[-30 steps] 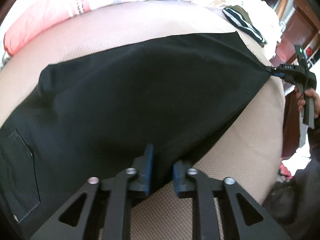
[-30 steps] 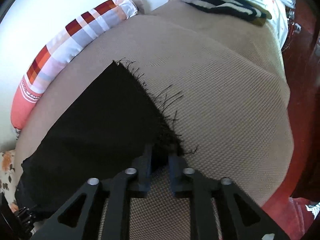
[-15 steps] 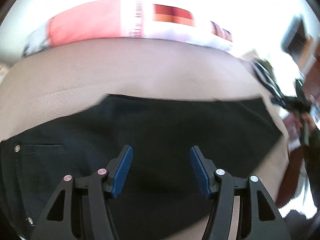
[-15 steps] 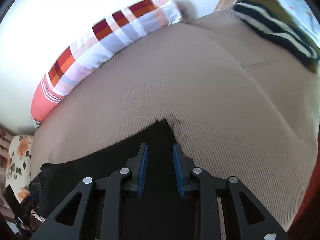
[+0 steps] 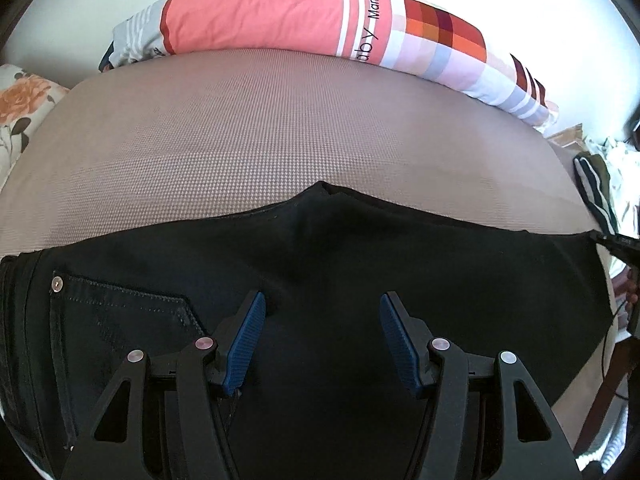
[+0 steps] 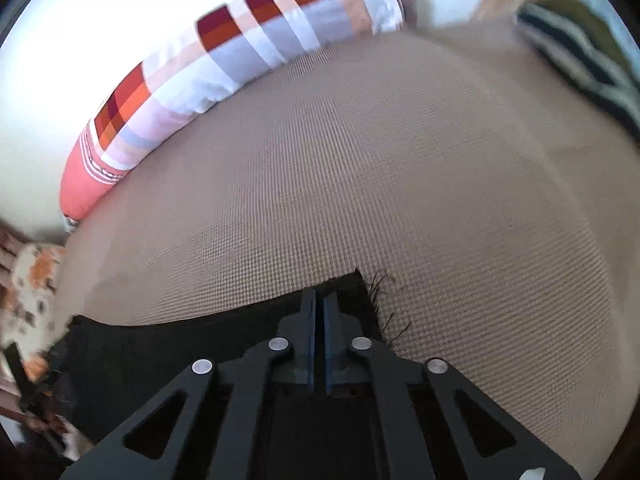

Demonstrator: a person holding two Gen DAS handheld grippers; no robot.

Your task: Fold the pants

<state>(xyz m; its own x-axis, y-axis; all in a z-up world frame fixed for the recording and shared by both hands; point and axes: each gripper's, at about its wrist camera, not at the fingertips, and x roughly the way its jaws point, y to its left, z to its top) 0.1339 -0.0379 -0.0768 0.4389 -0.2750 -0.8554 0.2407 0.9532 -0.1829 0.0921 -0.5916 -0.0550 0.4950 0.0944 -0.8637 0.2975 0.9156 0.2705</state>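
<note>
Black pants (image 5: pixel 360 264) lie spread across a tan bed (image 5: pixel 260 140), with a back pocket (image 5: pixel 120 320) at the left. My left gripper (image 5: pixel 322 320) is open and empty just above the pants' middle. My right gripper (image 6: pixel 319 304) is shut on the frayed hem corner of the pants (image 6: pixel 352 292) at the leg end. It also shows at the right edge of the left wrist view (image 5: pixel 618 242), holding that far corner.
A long pink and checked bolster pillow (image 5: pixel 300 16) lies along the bed's far side by the wall. A striped dark garment (image 6: pixel 580 64) lies at the bed's right end. A floral cushion (image 5: pixel 20 108) sits at the left.
My left gripper let go of the pants' edge, opened wide and rose over the middle. My right gripper stayed shut on the hem corner and carried it toward the far side.
</note>
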